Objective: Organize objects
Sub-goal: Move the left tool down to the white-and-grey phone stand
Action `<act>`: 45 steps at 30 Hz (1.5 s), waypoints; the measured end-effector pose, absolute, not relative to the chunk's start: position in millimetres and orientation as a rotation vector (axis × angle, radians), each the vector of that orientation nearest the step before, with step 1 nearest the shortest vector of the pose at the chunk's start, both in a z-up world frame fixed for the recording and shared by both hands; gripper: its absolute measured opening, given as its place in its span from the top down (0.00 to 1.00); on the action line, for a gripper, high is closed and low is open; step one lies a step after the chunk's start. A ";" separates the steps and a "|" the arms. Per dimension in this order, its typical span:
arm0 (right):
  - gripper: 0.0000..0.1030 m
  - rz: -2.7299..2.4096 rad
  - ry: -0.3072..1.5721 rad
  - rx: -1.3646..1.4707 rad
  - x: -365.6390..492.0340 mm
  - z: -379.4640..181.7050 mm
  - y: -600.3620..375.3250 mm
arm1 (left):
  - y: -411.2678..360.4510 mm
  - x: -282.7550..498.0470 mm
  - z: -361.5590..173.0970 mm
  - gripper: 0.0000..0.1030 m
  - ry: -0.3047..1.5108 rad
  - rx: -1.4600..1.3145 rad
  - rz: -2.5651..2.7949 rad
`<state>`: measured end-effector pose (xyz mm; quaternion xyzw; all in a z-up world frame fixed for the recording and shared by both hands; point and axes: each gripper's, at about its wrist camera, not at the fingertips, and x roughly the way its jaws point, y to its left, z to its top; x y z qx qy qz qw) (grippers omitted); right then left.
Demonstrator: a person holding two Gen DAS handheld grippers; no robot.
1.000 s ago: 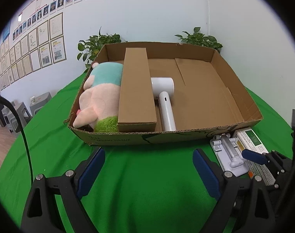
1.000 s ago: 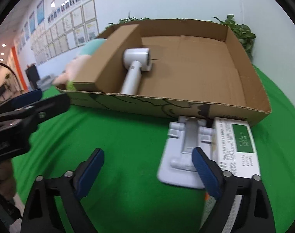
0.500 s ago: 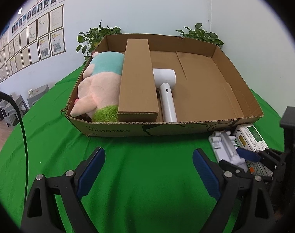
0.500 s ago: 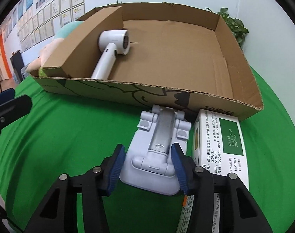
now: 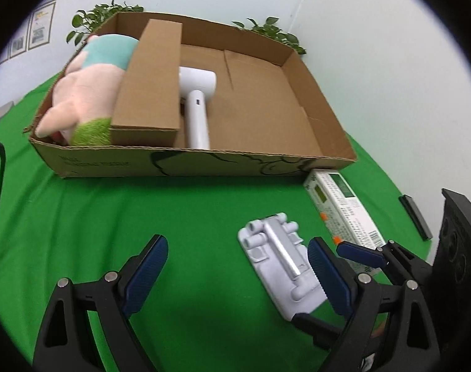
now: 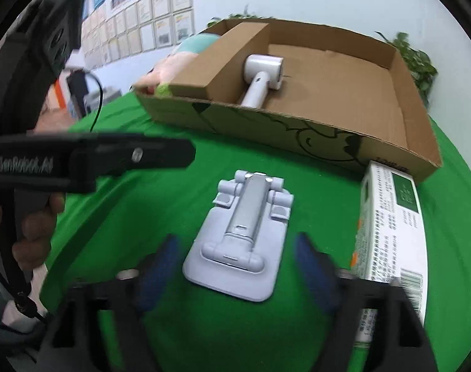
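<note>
Lying flat on the green cloth (image 6: 446,186) just before the cardboard box (image 6: 415,142), the grey stand (image 6: 244,235) sat between the right gripper's (image 6: 235,260) spread jaws; centring them on its edges before squeezing looked wise. The left gripper (image 5: 235,266) gaped, empty.

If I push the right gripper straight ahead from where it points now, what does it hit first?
Most likely the grey folding stand, lying flat on the green cloth just ahead of the open right gripper. Beyond it comes the cardboard box's front wall. Depth is uncertain.
</note>
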<state>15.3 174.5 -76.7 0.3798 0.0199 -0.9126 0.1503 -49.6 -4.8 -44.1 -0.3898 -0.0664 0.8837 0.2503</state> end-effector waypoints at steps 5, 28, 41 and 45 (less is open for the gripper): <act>0.01 -2.600 0.038 1.130 6.3 -79.0 173.4 | 1.8 -61.9 -60.2 0.11 -0.285 -1.147 2.276; 0.38 -2.480 -0.048 1.252 12.2 -88.6 159.7 | -3.7 -56.0 -82.1 0.14 -0.512 -1.283 2.018; 0.23 -2.503 0.036 1.292 10.4 -94.6 146.2 | -7.1 -58.9 -85.2 0.17 -0.549 -1.295 1.997; 0.34 -2.514 0.070 1.271 12.5 -94.3 141.0 | -9.5 -59.0 -85.7 0.18 -0.563 -1.301 1.989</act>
